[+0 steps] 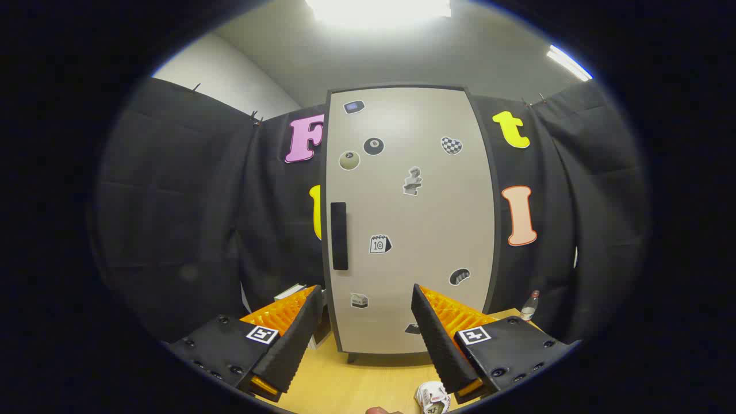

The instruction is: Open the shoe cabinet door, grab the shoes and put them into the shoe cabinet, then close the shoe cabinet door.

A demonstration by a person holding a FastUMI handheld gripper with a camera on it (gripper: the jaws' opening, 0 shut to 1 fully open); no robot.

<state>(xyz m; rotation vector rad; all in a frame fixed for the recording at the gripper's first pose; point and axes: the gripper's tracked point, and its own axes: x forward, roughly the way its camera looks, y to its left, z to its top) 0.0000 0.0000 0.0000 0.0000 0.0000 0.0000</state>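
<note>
While the shoe cabinet (409,218) stands closed on the wooden table (356,379) beyond our gripper (365,296), fingers apart and holding nothing, we log one dark handle (338,236) at the door's left edge. Risk: a slipped grip on that slim handle could drag the cabinet. A white shoe (432,398) lies below the fingers.

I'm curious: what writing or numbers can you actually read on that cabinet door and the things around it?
"10": on the calendar sticker on the shut cabinet door.
Black ball sticker: its number is too blurred to read.
Bottle beside the cabinet: label too small to read.
The tool, open and holding nothing, bears square patterned markers, no words.
</note>
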